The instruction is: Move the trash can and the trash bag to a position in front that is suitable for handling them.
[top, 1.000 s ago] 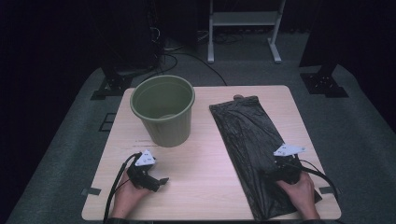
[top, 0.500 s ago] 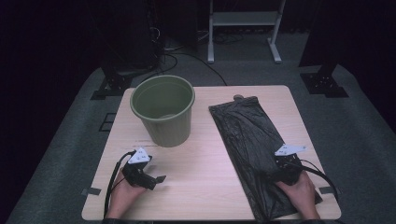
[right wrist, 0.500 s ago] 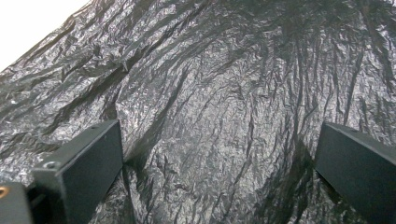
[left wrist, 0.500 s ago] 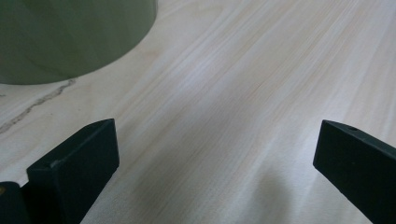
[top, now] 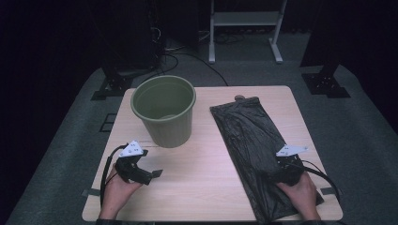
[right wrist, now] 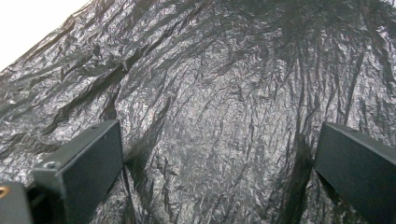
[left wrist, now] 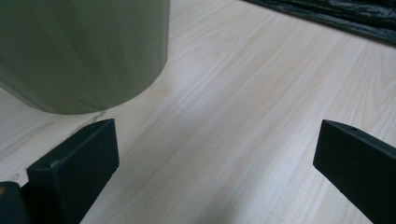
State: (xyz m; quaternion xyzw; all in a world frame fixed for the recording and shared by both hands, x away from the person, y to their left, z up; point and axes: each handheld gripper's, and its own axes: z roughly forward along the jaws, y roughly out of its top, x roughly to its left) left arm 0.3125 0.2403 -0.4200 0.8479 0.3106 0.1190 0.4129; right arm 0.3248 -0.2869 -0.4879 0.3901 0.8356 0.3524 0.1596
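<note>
Room: dark walls, grey carpet, a white stand behind a pale wooden tabletop [top: 202, 187].
Bag: a black bag [top: 248, 140] is laid flat and lengthwise on the right half of the tabletop, its near end at the front edge.
Bin: a green bin [top: 164, 110] is stood upright and empty on the left half, well apart from the bag.
Left tool [top: 152, 174]: held low over bare wood just in front of the bin, jaws apart, nothing between them.
Right tool [top: 274, 174]: held low over the bag's near end, jaws spread wide (film is seen between them, but none is pinched).
Handling: the bag is judged thin, light, limp and slippery; it should crumple and slide rather than lift stiffly.
Hold: an edge or a raised crease near the near end is judged best pinched, since flat film offers little to clamp.
Writing: none can be read on bag or bin.
</note>
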